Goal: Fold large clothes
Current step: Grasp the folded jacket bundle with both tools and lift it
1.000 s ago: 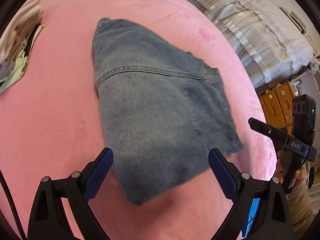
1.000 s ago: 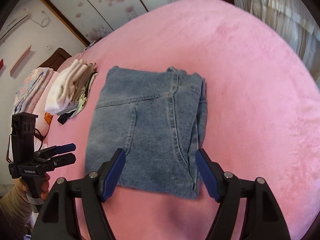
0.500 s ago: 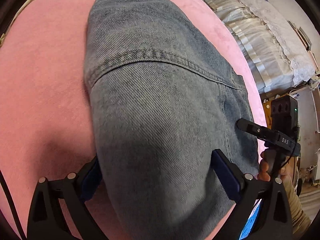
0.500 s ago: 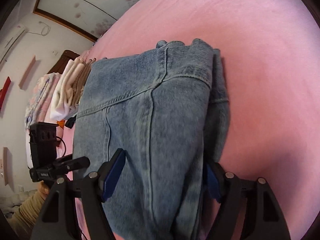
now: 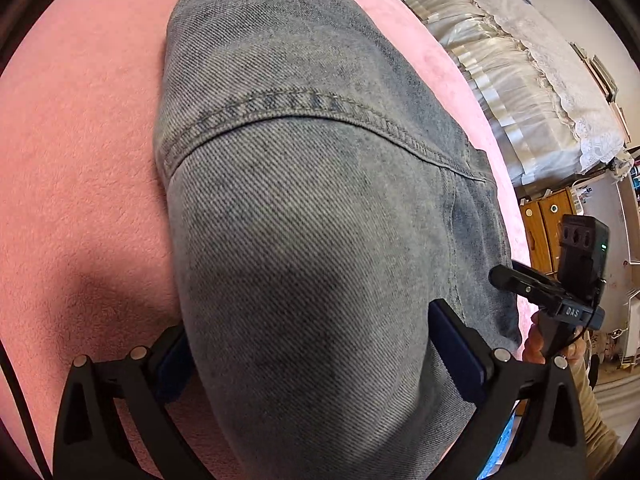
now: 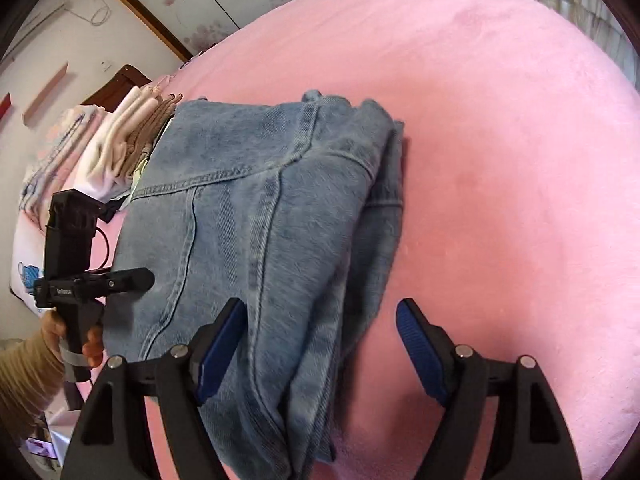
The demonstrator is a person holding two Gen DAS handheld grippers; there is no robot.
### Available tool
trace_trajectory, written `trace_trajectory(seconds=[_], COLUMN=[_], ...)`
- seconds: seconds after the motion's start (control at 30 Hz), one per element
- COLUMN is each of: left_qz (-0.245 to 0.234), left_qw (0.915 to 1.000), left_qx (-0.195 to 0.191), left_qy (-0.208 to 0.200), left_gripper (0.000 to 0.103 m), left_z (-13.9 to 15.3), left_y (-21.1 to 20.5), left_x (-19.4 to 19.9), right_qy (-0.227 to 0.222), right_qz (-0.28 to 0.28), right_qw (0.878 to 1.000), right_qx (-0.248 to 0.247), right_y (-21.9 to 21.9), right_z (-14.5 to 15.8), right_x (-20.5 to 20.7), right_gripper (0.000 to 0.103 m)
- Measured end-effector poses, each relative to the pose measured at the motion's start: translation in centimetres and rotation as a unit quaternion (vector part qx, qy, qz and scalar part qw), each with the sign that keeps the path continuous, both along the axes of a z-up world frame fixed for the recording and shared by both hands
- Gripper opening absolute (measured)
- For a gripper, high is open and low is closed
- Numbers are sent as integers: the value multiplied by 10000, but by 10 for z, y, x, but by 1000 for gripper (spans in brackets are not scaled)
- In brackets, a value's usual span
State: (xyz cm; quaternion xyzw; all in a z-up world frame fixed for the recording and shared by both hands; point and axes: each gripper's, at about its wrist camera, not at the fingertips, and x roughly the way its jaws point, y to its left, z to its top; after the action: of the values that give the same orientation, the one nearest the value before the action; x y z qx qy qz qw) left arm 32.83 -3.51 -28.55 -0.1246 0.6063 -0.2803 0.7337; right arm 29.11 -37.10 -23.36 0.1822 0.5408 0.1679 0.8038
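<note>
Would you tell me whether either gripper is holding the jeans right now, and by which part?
Nothing is held. The left gripper and right gripper stand open astride the near edge of the folded jeans.

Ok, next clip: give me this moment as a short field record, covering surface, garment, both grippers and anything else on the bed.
surface: pink blanket
garment: folded jeans, lying flat on the blanket
left gripper: jaws wide, straddling the near end of the jeans, just been opening
right gripper: jaws apart, the jeans' right edge between them, just been opening; pads not pressing
other: stack of folded clothes at the jeans' far left
</note>
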Motion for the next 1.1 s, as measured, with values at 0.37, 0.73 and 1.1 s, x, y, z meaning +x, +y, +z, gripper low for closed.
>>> trace_trajectory(seconds=[0.37, 0.73, 1.1], left_qz=[30, 64, 101], left_qw=[10000, 10000, 9999], left_qx=[50, -11, -40], left_qy=[-1, 15, -36], left_gripper=[103, 103, 103], left_z=[0, -3, -4], left_y=[0, 3, 4], left_x=[-2, -1, -3], right_qy=[-40, 201, -27], right_qz=[256, 496, 221], right_qw=[9949, 9958, 9914], right_qx=[970, 744, 1287], right_y=[20, 22, 17], right_z=[-25, -25, -27], right_x=[30, 11, 37], right_gripper=[103, 103, 100])
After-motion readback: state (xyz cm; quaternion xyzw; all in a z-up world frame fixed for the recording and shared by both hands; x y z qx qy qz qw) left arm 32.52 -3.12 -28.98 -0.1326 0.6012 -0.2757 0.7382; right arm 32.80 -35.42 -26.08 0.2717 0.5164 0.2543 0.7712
